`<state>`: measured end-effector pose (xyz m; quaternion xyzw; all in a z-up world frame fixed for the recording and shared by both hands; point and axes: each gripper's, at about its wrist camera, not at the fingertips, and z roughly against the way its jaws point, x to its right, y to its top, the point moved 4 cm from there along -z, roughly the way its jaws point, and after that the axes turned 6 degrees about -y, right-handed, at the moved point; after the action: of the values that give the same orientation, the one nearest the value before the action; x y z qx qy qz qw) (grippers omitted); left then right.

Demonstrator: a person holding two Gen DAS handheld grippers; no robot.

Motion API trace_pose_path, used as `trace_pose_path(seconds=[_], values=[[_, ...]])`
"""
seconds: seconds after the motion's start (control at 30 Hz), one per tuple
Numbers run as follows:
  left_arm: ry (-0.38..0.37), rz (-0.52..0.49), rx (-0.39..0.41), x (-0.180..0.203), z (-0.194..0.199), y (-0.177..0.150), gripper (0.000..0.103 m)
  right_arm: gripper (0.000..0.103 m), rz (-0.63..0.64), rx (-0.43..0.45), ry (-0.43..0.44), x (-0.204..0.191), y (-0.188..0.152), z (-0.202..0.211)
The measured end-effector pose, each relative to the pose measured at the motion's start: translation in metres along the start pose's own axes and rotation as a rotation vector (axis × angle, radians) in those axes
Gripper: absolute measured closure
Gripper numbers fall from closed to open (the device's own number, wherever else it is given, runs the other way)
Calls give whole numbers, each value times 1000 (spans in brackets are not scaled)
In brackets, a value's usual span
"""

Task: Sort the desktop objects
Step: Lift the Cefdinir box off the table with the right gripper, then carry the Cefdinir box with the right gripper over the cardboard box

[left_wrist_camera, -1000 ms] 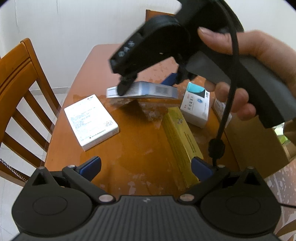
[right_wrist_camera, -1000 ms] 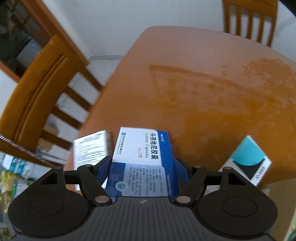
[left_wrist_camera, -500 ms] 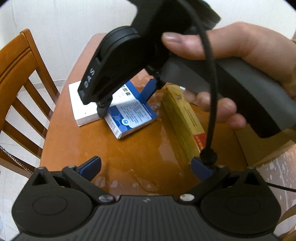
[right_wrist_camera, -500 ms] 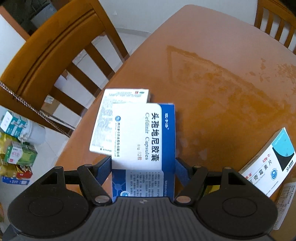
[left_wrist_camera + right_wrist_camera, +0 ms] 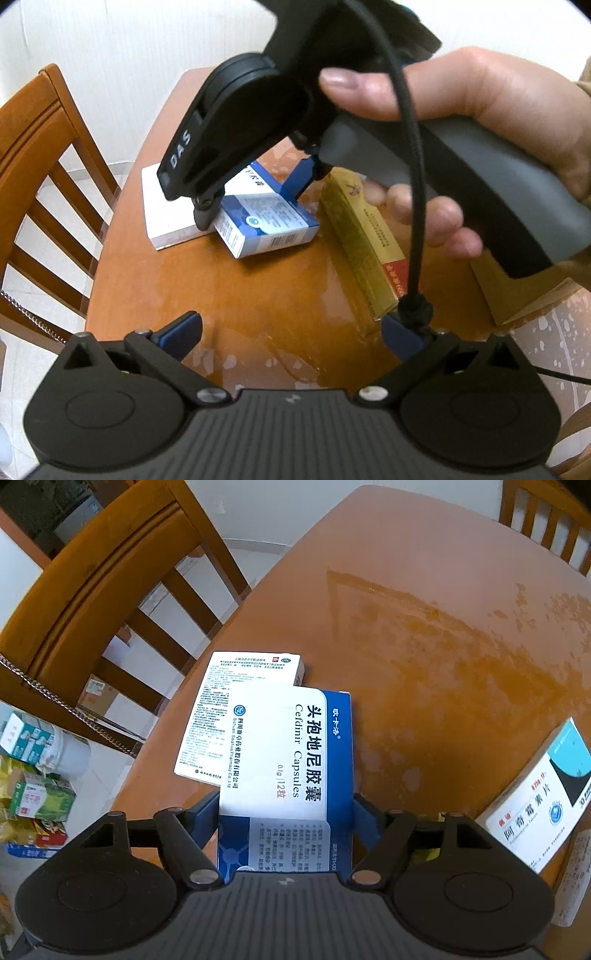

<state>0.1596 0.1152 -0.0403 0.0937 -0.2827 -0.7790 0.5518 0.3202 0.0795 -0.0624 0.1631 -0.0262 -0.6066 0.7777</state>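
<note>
From my left wrist camera, my left claw [image 5: 290,334] hangs wide open over the orange-brown table [image 5: 280,295] with nothing between its blue pads. Ahead of it my right hand [image 5: 480,147] grips the grey handle of my right claw [image 5: 255,195], which is clamped on a blue-and-white medicine box [image 5: 266,225]; that box looks to sit on the table with one side lapping onto a flat white box [image 5: 166,218] just beyond my left finger's line, though the black claw body hides the overlap, so I cannot be sure how far it rests there. One long yellow box [image 5: 365,243] runs toward my right pad, a black cable [image 5: 410,184] crosses in front of it, and one wooden chair [image 5: 40,155] stands off to the left. From my right wrist camera, the blue-and-white medicine box [image 5: 284,768] fills the space between my right claw's [image 5: 284,812] pads, printed with Chinese characters and "Cefdinir Capsules", a blue band down its right edge. The white box [image 5: 229,716], covered in small print, lies under its far left corner. To the right lies one white box with a teal corner [image 5: 543,801], apart from mine. That makes three boxes here. One chair [image 5: 110,590] stands left, another chair [image 5: 546,517] at the table's far side, and packages [image 5: 33,775] clutter the floor.
</note>
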Motion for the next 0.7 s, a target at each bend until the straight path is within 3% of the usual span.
trace_pose_path(seconds=[0.3, 0.7], values=[[-62, -33, 54, 20, 30, 15, 0, 25, -129, 59, 117, 31, -2, 45], [-138, -125, 125, 54, 66, 31, 0, 26, -241, 176, 180, 69, -30, 115]])
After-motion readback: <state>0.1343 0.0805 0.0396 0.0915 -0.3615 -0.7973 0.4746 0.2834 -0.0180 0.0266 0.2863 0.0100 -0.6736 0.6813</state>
